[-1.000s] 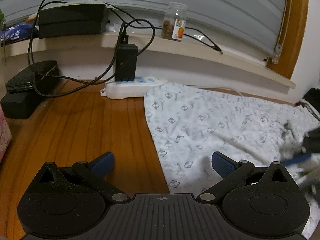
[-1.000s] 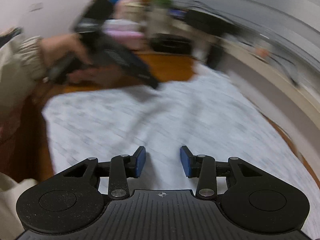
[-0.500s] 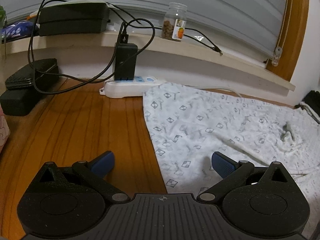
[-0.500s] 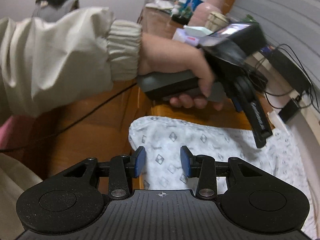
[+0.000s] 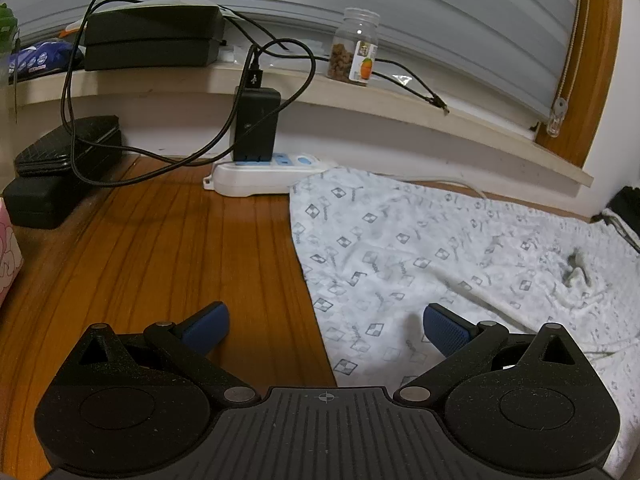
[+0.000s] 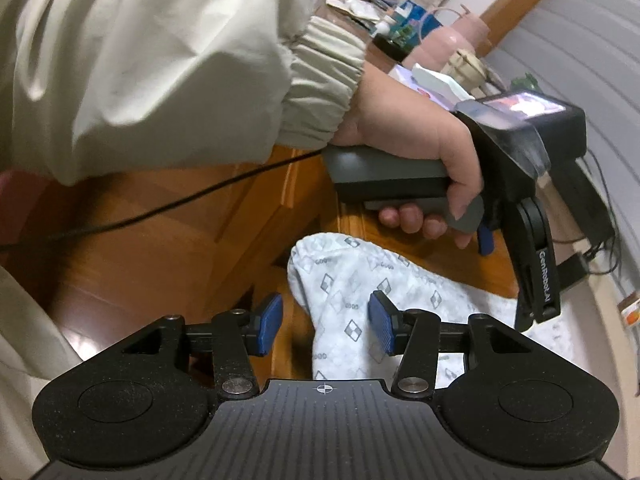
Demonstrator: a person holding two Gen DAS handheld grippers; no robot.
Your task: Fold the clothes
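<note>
A white garment (image 5: 440,248) with a grey diamond print lies flat on the wooden surface (image 5: 160,248). My left gripper (image 5: 324,326) hovers open and wide over the garment's left edge, one finger above wood and the other above cloth. In the right wrist view, a rounded corner of the garment (image 6: 344,280) lies between the blue pads of my right gripper (image 6: 325,320). Its jaws are opening and the pads do not press on the cloth. A hand (image 6: 420,152) in a beige sleeve (image 6: 160,60) holds the left gripper (image 6: 534,312) just beyond that corner.
A white power strip (image 5: 260,174) with a black charger (image 5: 256,124) and looping cables sits by the garment's far left corner. Black cases (image 5: 60,168) stand at the left. A jar (image 5: 354,54) and black boxes (image 5: 152,40) rest on the ledge behind.
The right gripper has swung from the middle of the garment to its corner near the left hand, and its jaws have widened. It has left the left view's right edge. The left gripper kept still.
</note>
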